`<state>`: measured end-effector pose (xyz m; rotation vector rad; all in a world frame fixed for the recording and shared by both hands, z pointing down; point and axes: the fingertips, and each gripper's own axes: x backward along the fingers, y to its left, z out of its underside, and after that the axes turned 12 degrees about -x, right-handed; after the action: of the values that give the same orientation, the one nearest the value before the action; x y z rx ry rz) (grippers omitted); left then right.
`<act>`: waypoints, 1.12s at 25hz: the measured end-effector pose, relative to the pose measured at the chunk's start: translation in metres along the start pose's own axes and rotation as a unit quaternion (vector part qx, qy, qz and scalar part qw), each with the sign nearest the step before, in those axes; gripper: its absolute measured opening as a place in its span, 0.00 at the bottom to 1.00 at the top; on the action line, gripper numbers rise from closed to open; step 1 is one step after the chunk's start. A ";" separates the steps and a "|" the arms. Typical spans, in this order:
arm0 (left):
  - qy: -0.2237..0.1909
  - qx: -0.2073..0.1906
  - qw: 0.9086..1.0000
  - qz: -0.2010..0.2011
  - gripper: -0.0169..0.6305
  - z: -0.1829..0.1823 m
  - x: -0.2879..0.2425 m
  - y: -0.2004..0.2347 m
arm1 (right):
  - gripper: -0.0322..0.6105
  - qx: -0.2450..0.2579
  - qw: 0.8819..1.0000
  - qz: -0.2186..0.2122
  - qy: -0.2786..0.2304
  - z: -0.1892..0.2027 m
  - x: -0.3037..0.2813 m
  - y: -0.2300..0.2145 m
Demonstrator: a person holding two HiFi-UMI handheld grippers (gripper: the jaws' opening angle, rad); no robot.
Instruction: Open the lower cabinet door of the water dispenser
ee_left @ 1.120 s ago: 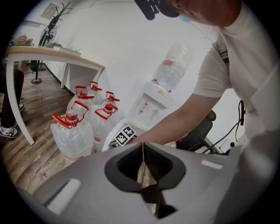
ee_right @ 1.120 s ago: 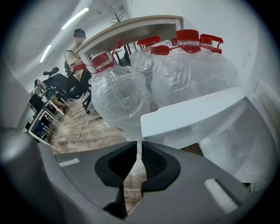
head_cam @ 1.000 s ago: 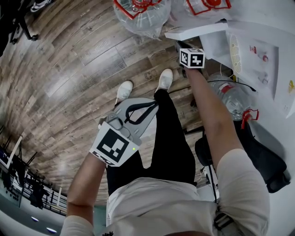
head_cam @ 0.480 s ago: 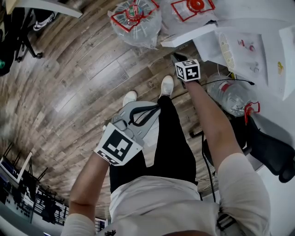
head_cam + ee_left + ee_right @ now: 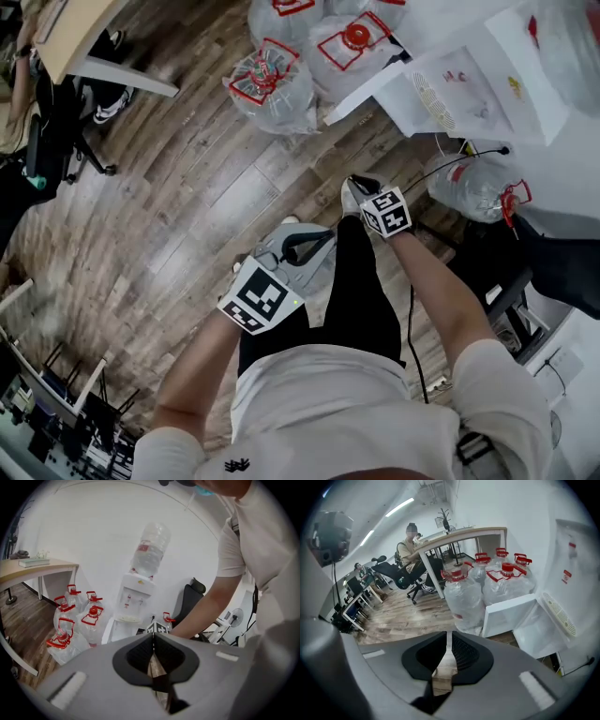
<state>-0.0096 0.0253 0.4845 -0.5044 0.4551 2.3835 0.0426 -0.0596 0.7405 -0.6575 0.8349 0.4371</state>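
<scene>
Since the earlier frames the right gripper [image 5: 360, 186] has come off the flat white lower cabinet door [image 5: 370, 86] and drawn back toward the person, and the left gripper [image 5: 322, 236] has risen too. The door stands swung open from the water dispenser [image 5: 469, 80]. Count: at least three clear, red-capped plastic jugs [image 5: 272, 80] beside the door and a single jug [image 5: 473, 187] on the dispenser's other side, all on wood-plank floor [image 5: 187, 187]; left jaws pressed together, right jaws a narrow slit apart, both empty.

My left gripper [image 5: 153, 640] and right gripper [image 5: 448, 637] are matt grey plastic, with black ribbed pads [image 5: 466, 653]. The floor [image 5: 187, 206] is grey-brown wood plank with a faint sheen. The far water bottles [image 5: 272, 84] are clear glossy plastic with red plastic caps [image 5: 354, 36]. The water dispenser [image 5: 136, 597] and its lower cabinet door [image 5: 508, 616] look smooth and white; my trousers [image 5: 356, 300] are black matt cloth
</scene>
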 end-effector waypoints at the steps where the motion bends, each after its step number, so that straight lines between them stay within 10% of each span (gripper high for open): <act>1: 0.001 -0.001 1.000 0.006 0.11 -0.002 0.004 -0.005 | 0.11 -0.004 1.000 -0.004 -0.005 0.003 0.014 0.012; 22: 0.025 -0.095 0.995 0.033 0.11 -0.094 0.069 -0.060 | 0.10 -0.085 0.975 0.044 -0.202 -0.037 0.317 0.141; 28: 0.006 -0.067 0.997 0.027 0.11 -0.107 0.085 -0.071 | 0.10 -0.061 0.968 0.058 -0.236 -0.037 0.365 0.176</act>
<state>0.0024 0.0743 0.3390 -0.5718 0.3195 2.4748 0.1381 0.0792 0.3700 -0.5853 0.3968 0.7225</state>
